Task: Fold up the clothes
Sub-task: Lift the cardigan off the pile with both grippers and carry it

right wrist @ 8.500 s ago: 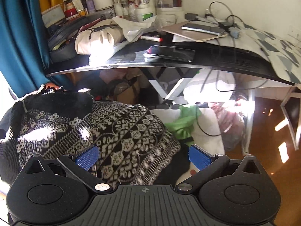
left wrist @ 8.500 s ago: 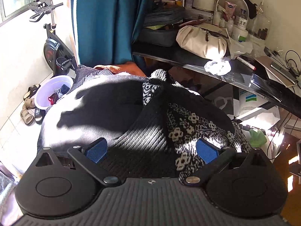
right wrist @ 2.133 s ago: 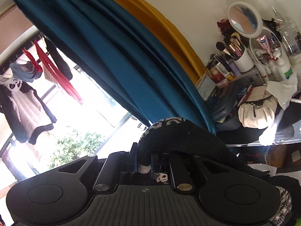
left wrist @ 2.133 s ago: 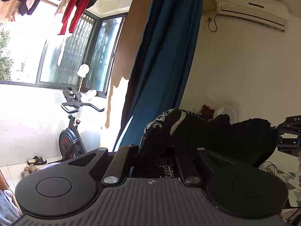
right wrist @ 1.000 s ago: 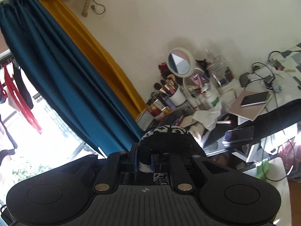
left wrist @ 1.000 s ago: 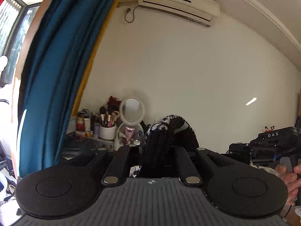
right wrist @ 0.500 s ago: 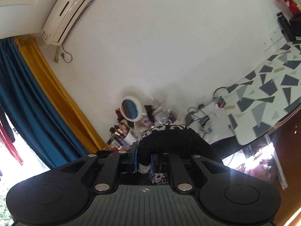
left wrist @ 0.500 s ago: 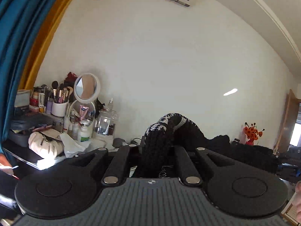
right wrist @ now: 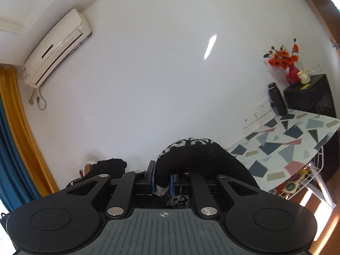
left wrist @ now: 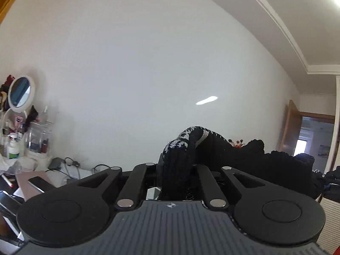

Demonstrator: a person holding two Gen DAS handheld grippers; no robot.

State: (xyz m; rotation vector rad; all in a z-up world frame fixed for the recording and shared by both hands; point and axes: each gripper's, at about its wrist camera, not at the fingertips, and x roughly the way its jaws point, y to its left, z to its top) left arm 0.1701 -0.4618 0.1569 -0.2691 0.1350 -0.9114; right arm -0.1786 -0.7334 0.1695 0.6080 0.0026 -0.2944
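One black-and-white knit sweater (left wrist: 233,155), held aloft between two tools. Left tool (left wrist: 176,176) clenched on one bunched edge; right tool (right wrist: 162,180) clenched on another, blue pads (right wrist: 151,179) pinching the fabric. Both point at the white wall. One air conditioner (right wrist: 55,46), one round mirror (left wrist: 20,91), one patterned counter (right wrist: 297,136).

Black-and-white patterned knit sweater (left wrist: 223,155) held aloft, bunched.
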